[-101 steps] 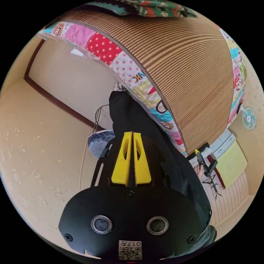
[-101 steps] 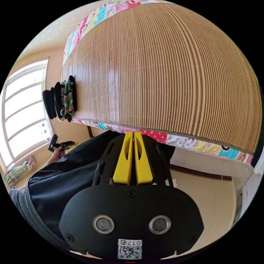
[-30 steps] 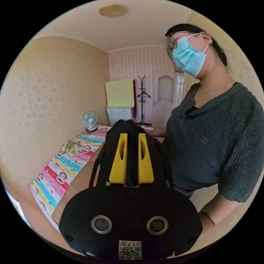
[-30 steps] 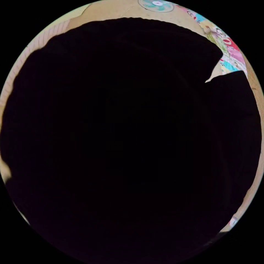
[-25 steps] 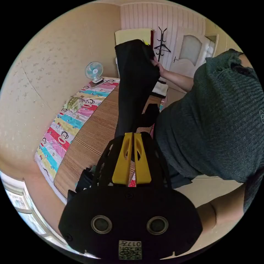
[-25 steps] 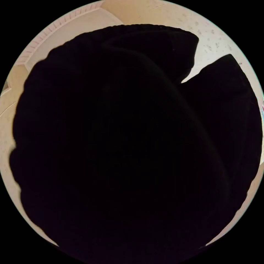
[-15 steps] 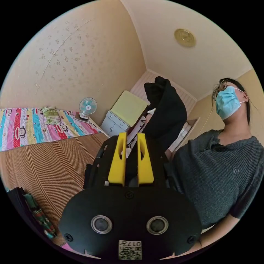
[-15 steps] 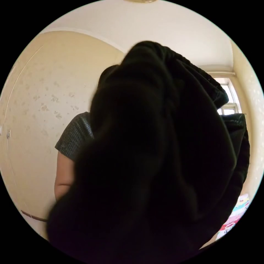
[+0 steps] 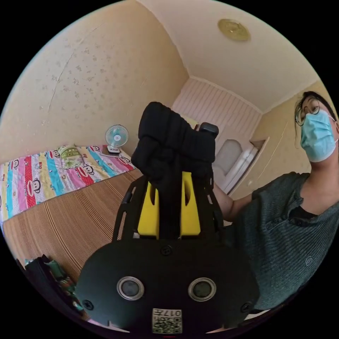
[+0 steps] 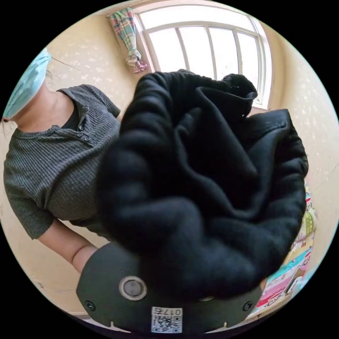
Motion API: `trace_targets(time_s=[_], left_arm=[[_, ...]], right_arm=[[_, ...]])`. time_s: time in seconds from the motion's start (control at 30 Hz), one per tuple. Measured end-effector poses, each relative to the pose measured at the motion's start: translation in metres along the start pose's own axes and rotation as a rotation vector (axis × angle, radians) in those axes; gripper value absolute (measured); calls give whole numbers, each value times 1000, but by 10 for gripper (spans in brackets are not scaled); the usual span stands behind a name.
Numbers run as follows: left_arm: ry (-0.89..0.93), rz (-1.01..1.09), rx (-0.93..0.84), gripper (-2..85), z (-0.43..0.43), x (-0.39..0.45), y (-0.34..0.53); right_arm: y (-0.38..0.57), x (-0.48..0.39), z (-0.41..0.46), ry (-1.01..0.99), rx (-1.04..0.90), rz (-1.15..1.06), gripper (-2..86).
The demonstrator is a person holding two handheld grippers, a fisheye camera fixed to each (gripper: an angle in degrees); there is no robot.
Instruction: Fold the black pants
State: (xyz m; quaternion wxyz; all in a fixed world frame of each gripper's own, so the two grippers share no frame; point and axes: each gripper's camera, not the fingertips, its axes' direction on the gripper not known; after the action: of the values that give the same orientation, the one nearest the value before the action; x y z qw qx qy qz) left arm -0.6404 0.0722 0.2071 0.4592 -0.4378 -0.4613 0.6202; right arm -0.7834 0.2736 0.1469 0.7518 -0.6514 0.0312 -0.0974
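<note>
Left gripper [image 9: 168,190]: clamped on the black pants [image 9: 173,148], a strip of cloth running between its two yellow jaws.
Right gripper: its black body shows under heaped cloth; whether its jaws are apart or together cannot be told.
Black pants: held up in the air, bunched above the left gripper and piled over the right one.
Person [image 9: 282,226]: beside the pants, in a grey ribbed top.
Bed [image 9: 60,219]: below, with a striped mat.
</note>
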Motion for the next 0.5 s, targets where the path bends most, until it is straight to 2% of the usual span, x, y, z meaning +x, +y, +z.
trace_targets(time_s=[0.07, 0.13, 0.2, 0.27, 0.33, 0.4, 0.5], left_arm=[[-50, -25, 43, 82, 0, -4, 8], [-114, -25, 61, 75, 4, 1, 14], [-222, 107, 17, 72, 24, 31, 19], [-247, 254, -29, 73, 46, 66, 27], [-269, 446, -57, 77, 65, 105, 42], [-314, 704, -67, 81, 80, 145, 64], [-224, 746, 6, 75, 78, 153, 74]], right_arm=[[15, 9, -9, 21, 92, 118, 65], [44, 26, -21, 25, 265, 293, 58], [70, 31, -28, 17, 412, 339, 53], [100, 28, -34, -18, 588, 288, 50], [149, 21, -39, -162, 878, 80, 52], [181, 17, -37, -269, 1086, -99, 57], [220, 15, -28, -345, 1363, -253, 67]])
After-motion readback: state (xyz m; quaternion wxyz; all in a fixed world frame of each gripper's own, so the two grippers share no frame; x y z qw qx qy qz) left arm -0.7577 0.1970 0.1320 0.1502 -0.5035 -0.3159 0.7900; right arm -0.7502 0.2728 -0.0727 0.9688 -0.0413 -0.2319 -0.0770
